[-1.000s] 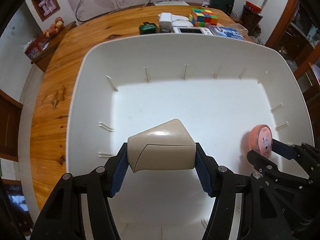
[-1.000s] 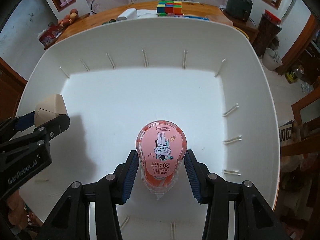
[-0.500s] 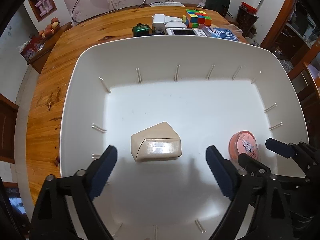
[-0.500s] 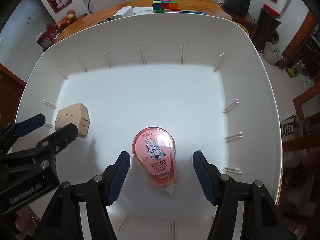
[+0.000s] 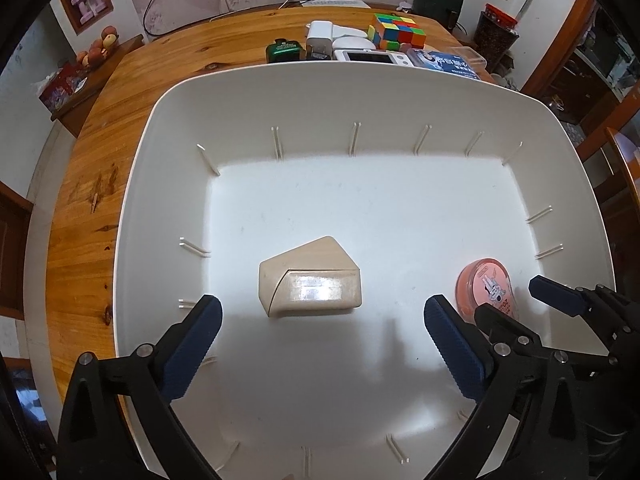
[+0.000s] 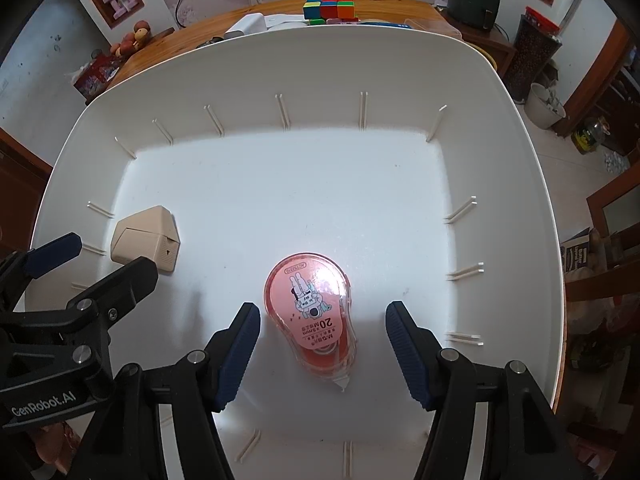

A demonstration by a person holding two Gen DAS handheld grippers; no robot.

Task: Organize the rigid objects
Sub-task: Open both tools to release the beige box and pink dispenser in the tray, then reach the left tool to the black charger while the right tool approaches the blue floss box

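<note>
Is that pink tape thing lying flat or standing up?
Lying flat: the pink correction tape rests label-up on the white bin's floor, touching neither tool finger.

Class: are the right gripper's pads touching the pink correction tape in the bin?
Apart. The right wrist view shows white bin floor between both pads and the pink correction tape; right gripper open.

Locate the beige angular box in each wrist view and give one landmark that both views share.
Left wrist: beige box lies low centre on the white bin floor, ahead of the open left gripper.
Right wrist: same box at left, by the bin's left wall.
Shared landmark: pink correction tape.
</note>
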